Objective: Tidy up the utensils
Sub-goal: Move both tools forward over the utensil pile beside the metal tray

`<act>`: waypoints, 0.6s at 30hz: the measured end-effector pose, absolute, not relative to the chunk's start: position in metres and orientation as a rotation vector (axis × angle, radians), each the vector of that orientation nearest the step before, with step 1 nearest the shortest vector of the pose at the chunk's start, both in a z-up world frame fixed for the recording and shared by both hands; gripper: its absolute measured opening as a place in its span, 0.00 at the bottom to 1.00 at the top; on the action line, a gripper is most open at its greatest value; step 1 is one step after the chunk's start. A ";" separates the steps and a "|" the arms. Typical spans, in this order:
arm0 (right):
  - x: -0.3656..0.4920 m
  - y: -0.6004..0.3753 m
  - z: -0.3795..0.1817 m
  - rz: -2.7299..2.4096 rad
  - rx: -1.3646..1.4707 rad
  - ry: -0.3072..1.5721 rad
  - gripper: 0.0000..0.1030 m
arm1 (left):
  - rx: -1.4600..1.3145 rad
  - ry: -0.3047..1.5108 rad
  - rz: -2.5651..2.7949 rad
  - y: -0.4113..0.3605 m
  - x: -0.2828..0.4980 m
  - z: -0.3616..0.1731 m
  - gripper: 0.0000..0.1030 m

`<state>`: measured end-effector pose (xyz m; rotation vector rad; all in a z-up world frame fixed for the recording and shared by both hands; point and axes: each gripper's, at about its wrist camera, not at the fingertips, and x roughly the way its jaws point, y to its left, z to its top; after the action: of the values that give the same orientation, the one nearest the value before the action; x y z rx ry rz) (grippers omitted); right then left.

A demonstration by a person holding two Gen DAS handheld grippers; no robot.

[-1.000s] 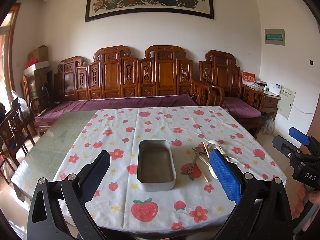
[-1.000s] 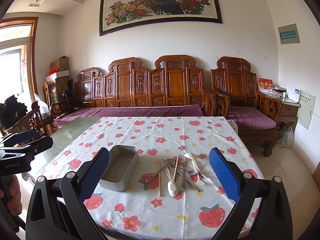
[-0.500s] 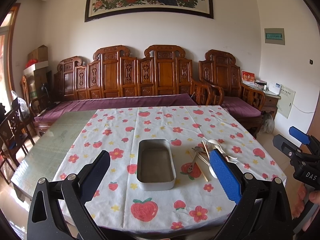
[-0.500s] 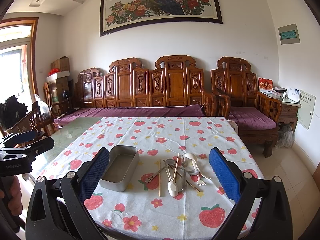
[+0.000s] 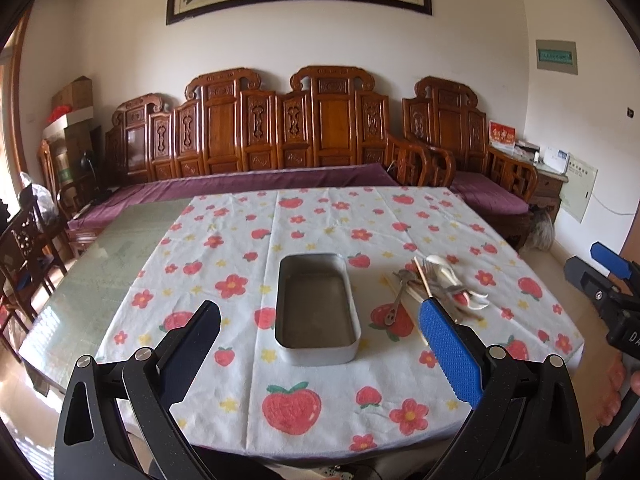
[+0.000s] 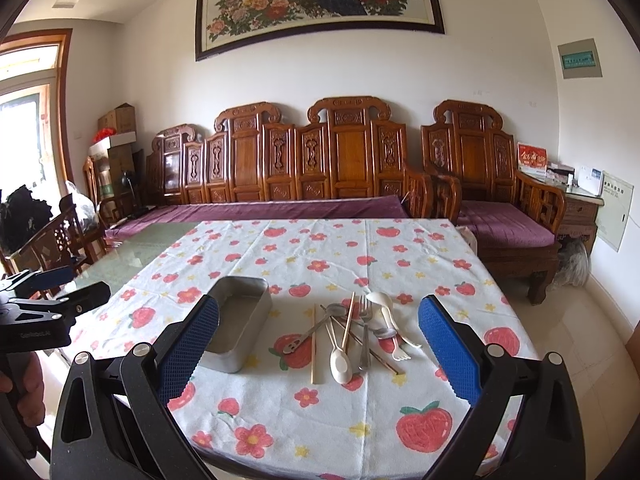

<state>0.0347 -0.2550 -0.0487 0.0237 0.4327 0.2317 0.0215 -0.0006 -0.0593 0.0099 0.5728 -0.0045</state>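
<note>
Utensils [image 6: 352, 332] heaped loose on strawberry tablecloth [image 6: 320, 248], just right of empty metal tin [image 6: 236, 324]. Left gripper [image 5: 320, 354] and right gripper [image 6: 319, 352] both spread wide, holding nothing, above near table edge.

- Left wrist view: sits low at the near table edge, looks forward over the tablecloth [image 5: 328, 216] toward the carved wooden bench [image 5: 280, 128] on the far wall; metal tin [image 5: 316, 308] dead centre, utensil pile [image 5: 436, 284] off to the right.
- Right wrist view: same near edge, further right, faces the same wall, pitched a bit higher; ceiling shows. Utensil pile [image 6: 352, 332] centred, metal tin [image 6: 236, 320] left of it.
- Both share tablecloth, tin, utensils, bench, framed painting [image 6: 316, 0].
- Each view catches the other gripper at its frame edge: right gripper [image 5: 608, 280] in the left view, left gripper [image 6: 44, 300] in the right view.
</note>
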 end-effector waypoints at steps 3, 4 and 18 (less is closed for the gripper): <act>0.046 -0.257 -0.059 0.236 0.016 0.451 0.98 | 0.001 0.605 -0.020 0.001 0.031 -0.068 0.94; 0.049 -0.257 -0.062 0.238 0.013 0.458 0.98 | 0.001 0.613 -0.024 0.002 0.035 -0.069 0.94; 0.153 -0.264 -0.132 0.239 -0.081 0.596 0.61 | 0.028 0.710 -0.067 0.000 0.102 -0.097 0.94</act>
<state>0.1526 -0.2643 -0.1318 -0.0811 0.5957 0.2395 0.1018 0.0000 -0.0972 0.0278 0.7097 -0.0672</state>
